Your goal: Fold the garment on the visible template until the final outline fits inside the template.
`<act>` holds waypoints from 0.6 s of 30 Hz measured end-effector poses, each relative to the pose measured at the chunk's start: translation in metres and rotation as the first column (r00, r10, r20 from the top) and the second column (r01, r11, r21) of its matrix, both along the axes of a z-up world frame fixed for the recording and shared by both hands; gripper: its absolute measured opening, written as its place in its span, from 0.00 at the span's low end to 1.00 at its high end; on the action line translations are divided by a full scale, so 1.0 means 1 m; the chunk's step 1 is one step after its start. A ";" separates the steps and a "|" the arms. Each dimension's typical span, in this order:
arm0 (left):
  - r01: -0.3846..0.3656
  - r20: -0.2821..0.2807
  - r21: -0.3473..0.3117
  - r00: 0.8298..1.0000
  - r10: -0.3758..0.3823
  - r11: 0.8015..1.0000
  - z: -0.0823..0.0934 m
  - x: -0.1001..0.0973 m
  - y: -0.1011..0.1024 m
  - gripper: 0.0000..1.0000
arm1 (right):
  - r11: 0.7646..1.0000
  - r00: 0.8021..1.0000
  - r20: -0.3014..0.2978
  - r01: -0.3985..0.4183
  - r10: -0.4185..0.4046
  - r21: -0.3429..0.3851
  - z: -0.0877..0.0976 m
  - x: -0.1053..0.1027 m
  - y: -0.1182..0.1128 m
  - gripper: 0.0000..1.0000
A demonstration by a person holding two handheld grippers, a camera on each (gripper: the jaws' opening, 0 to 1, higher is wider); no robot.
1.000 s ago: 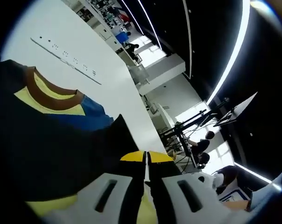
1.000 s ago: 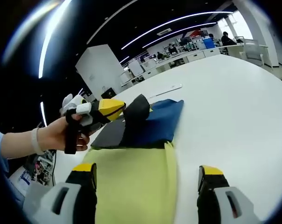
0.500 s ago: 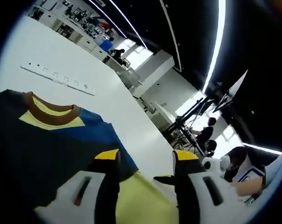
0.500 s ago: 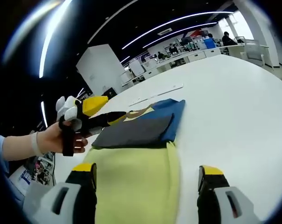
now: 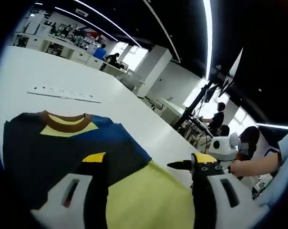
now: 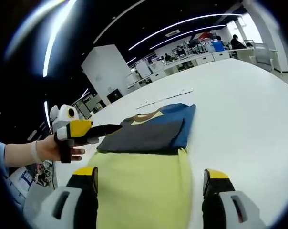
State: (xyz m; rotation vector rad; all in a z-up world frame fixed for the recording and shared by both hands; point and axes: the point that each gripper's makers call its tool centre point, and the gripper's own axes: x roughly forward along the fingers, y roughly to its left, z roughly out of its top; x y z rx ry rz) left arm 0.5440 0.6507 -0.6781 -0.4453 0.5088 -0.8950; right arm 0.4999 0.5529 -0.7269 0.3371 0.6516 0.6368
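The garment [image 5: 63,143] is a dark grey and blue shirt with a brown collar and a yellow patch. It lies folded flat on the white table [image 6: 239,105], at the far end of a yellow-green template sheet [image 6: 144,186]. In the left gripper view, my left gripper [image 5: 149,162] is open above the garment's near edge and the sheet [image 5: 149,200], holding nothing. In the right gripper view it [image 6: 82,130] hovers left of the garment [image 6: 149,133], held by a hand. My right gripper [image 6: 149,174] stands open over the sheet, apart from the cloth.
A long white strip [image 6: 165,97] lies on the table beyond the garment, also seen in the left gripper view [image 5: 63,94]. The table spreads wide to the right [image 6: 249,143]. Desks, people and stands fill the background [image 5: 215,119].
My left gripper has let go of the dark fold, opened and drawn back toward the left. The fold now lies flat on the garment. The right gripper stayed open in place.
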 end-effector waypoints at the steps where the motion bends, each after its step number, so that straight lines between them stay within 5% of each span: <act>1: -0.002 -0.002 -0.001 1.000 0.002 1.000 0.000 -0.001 0.001 0.71 | 1.000 1.000 0.002 -0.001 0.001 0.001 0.000 0.000 0.001 0.92; 10: -0.018 -0.010 0.043 1.000 0.019 0.999 -0.004 -0.036 0.039 0.79 | 1.000 1.000 0.011 -0.009 0.009 -0.003 0.006 -0.002 0.000 0.92; 18: -0.100 0.003 0.098 0.995 0.100 0.990 -0.004 -0.075 0.100 0.85 | 0.999 0.999 0.021 -0.031 0.031 -0.024 0.009 -0.011 -0.006 0.92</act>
